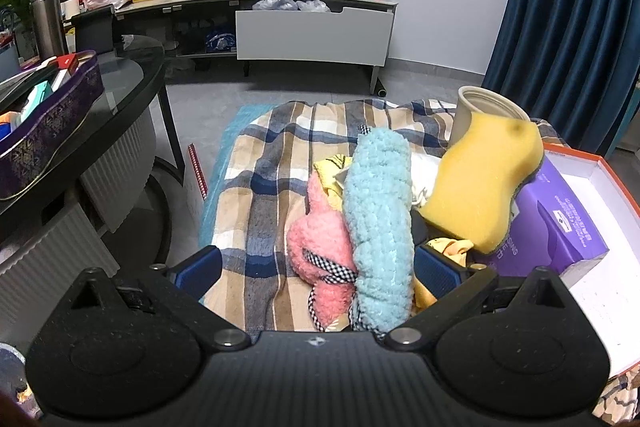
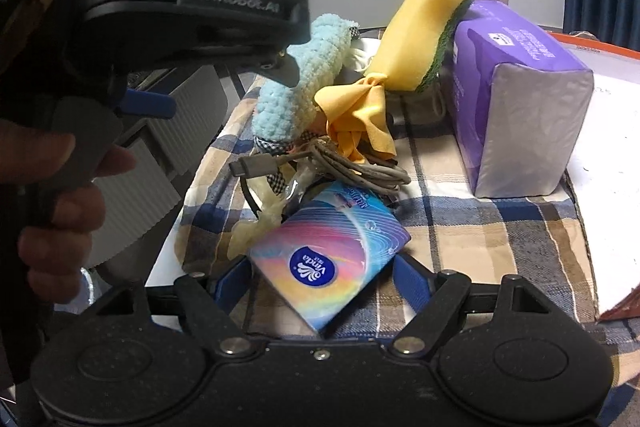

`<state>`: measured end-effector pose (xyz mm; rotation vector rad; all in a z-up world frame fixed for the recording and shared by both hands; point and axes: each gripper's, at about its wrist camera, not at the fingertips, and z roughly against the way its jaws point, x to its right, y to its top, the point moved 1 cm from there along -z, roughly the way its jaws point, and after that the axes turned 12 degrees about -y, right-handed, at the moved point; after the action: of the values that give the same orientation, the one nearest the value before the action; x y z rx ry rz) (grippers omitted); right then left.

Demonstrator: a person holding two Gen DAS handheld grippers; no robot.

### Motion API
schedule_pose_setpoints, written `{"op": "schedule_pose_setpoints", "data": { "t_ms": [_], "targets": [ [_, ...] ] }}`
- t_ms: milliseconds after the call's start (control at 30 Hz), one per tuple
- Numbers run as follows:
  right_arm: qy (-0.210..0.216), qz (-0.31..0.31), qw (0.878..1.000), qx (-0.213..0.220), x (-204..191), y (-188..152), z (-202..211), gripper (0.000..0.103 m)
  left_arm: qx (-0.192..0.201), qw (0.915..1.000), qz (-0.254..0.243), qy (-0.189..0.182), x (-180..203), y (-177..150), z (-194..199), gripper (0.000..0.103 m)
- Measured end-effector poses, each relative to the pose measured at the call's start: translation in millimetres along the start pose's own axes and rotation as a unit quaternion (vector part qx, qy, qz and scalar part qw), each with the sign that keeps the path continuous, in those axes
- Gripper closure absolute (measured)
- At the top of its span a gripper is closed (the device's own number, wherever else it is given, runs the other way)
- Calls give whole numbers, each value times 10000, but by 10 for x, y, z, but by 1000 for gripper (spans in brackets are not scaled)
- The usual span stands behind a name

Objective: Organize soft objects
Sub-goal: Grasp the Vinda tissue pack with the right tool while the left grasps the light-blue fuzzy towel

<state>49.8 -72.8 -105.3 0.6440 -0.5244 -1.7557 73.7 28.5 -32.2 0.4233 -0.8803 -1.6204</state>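
Two plush toys (image 1: 360,227) between left gripper (image 1: 316,267) fingers, sponge (image 1: 484,183) beside

Sponge (image 1: 484,183) atop tissue pack (image 1: 560,227)

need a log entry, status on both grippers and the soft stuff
Left gripper open around blue plush. Right gripper open around tissue pack. Cable tangled nearby.

I'm seeing the pink plush (image 1: 320,251) lying half hidden under the blue plush (image 1: 380,227); the gripper body is cutting off the tissue pack (image 2: 328,259).
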Motion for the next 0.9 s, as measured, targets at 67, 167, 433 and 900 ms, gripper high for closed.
{"op": "schedule_pose_setpoints", "data": {
  "t_ms": [67, 167, 433, 900],
  "targets": [
    [-58, 75, 9999, -51, -23, -3, -59, 10, -26, 10000, -17, 12, 1, 14, -41, 0],
    [-144, 304, 9994, 122, -80, -29, -106, 9, -36, 10000, -13, 32, -8, 40, -90, 0],
    [-57, 689, 9969, 377, 11, -98, -14, 24, -88, 9999, -44, 111, 25, 161, -296, 0],
    [-168, 902, 9939, 616, 483, -200, 296, 35, -9, 9998, -10, -189, 118, 193, -469, 61]
  ]
}}
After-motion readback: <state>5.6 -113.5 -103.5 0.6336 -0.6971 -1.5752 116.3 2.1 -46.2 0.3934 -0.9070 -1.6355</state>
